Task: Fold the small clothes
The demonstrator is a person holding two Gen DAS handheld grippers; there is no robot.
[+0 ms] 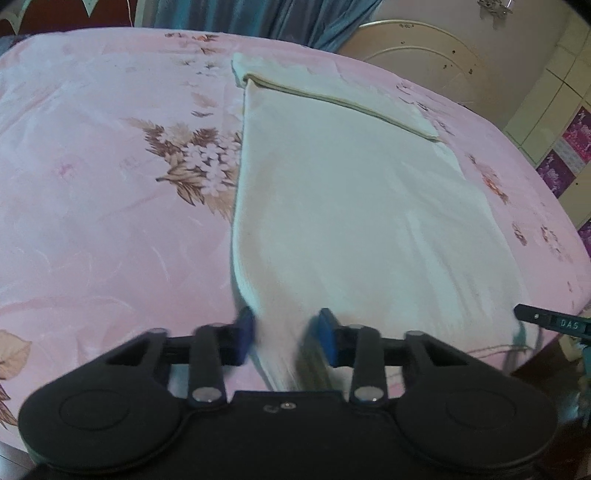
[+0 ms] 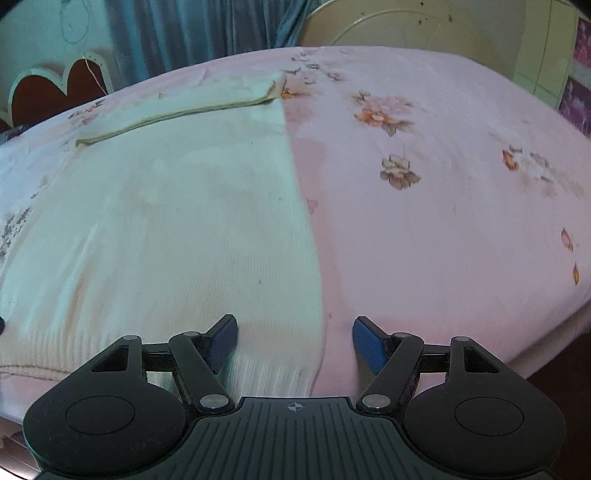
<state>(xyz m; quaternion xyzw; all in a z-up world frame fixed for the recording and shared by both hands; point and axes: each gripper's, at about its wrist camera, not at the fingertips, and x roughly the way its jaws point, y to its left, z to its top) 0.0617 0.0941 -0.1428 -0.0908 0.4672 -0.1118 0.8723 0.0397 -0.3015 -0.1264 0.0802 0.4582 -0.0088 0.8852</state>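
A cream knitted garment (image 1: 343, 206) lies flat on a pink floral bedsheet (image 1: 92, 184), its far part folded over into a band (image 1: 332, 92). My left gripper (image 1: 286, 338) is open, its blue pads straddling the garment's near left corner; the cloth there is blurred. In the right wrist view the garment (image 2: 166, 221) fills the left half, its ribbed hem nearest me. My right gripper (image 2: 295, 341) is open, its pads either side of the garment's near right corner, just above the sheet (image 2: 443, 221). The right gripper's tip (image 1: 550, 321) shows at the left view's right edge.
A blue curtain (image 1: 258, 18) hangs behind the bed. A cream curved headboard (image 1: 417, 51) and tiled wall stand at the far right. A red heart-shaped panel (image 2: 59, 88) is at the far left. The bed edge drops off at the right (image 2: 546, 332).
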